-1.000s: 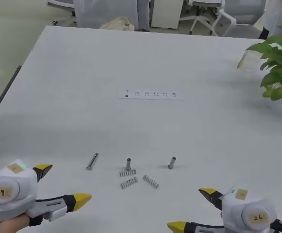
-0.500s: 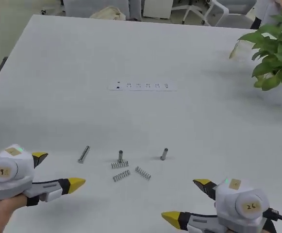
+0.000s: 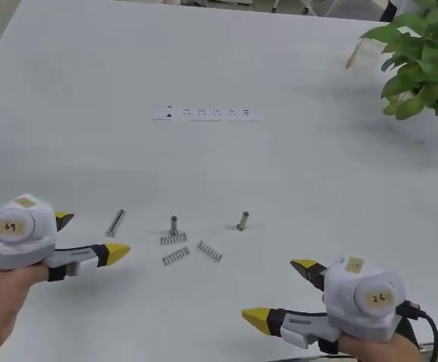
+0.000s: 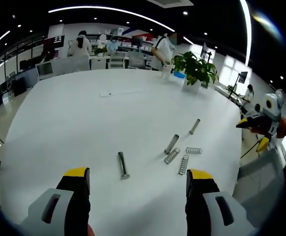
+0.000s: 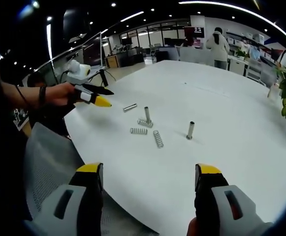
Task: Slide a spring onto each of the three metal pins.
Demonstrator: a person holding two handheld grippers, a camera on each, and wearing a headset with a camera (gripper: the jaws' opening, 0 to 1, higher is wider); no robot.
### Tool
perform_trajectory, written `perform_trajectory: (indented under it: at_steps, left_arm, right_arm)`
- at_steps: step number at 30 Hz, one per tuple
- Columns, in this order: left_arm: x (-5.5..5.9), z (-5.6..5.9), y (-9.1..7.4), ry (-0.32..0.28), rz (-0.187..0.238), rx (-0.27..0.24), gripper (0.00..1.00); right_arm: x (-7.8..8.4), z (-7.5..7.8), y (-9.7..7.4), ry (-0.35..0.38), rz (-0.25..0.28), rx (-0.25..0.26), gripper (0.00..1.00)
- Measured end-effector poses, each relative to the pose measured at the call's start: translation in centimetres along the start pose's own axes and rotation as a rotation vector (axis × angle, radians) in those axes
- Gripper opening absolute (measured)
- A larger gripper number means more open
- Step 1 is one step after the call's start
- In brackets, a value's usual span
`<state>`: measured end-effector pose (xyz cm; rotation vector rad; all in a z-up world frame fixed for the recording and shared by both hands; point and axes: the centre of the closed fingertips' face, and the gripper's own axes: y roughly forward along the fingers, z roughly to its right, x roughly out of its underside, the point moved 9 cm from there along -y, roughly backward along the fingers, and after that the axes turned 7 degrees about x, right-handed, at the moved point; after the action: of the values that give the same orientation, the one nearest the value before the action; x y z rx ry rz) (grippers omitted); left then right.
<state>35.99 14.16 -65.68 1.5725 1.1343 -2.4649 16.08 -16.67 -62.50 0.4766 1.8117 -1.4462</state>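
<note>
Three metal pins rest on the white table (image 3: 294, 173): one lying flat (image 3: 115, 222), two upright (image 3: 173, 225) (image 3: 243, 220). Three small springs (image 3: 173, 239) (image 3: 176, 256) (image 3: 209, 251) lie loose just in front of the middle pin. My left gripper (image 3: 90, 235) is open and holds nothing, close to the left of the flat pin (image 4: 122, 164). My right gripper (image 3: 279, 291) is open with nothing in it, near the front edge, right of the springs (image 5: 158, 138). In the right gripper view the upright pins (image 5: 146, 114) (image 5: 191, 130) stand ahead of the jaws.
A flush socket strip (image 3: 207, 114) sits in the table's middle. A potted plant (image 3: 422, 60) stands at the far right. The table's front edge (image 3: 203, 354) runs close under the right gripper. Desks, chairs and people fill the room behind.
The head camera has tilted, shifting the whole picture up. My left gripper has moved closer to the flat pin. Pins and springs lie as before.
</note>
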Motion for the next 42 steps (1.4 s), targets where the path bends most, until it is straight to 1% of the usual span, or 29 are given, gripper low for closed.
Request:
perform_trajectory:
  at_steps: [4,13,17,19,21,26,29,35,42]
  left_arm:
    - [-0.1,-0.8,0.9,-0.016,-0.003,-0.009,0.75]
    - [-0.6,-1.8,2.5,-0.015,-0.019,-0.006,0.72]
    - [-0.7,-2.2,3.0,-0.017,-0.025,-0.011,0.7]
    - [-0.7,-2.5,3.4,-0.014,-0.033,-0.025,0.68]
    - [-0.6,-2.8,3.7,-0.029,-0.031,-0.03,0.67]
    - [-0.5,-3.1,4.7,-0.046,-0.034,-0.026,0.64]
    - [-0.3,-3.4,5.4,-0.054,-0.048,-0.027,0.62]
    - [-0.1,-3.7,6.4,-0.066,-0.054,-0.032,0.54]
    - [0.1,-3.9,7.2,-0.065,-0.07,-0.045,0.43]
  right_arm:
    - [0.1,0.0,0.1,0.006,-0.004,0.0,0.75]
    - [0.4,-0.1,0.3,0.01,-0.016,-0.003,0.75]
    - [0.5,0.0,0.3,0.012,-0.019,-0.004,0.74]
    - [0.6,0.0,0.3,0.014,-0.02,-0.001,0.74]
    - [0.6,0.1,0.3,0.017,-0.022,0.0,0.74]
    - [0.6,0.2,0.4,0.016,-0.025,0.002,0.74]
    - [0.6,0.2,0.4,0.017,-0.026,0.002,0.74]
    - [0.6,0.1,0.5,0.018,-0.03,-0.003,0.74]
    - [0.8,0.0,0.7,0.012,-0.044,-0.01,0.74]
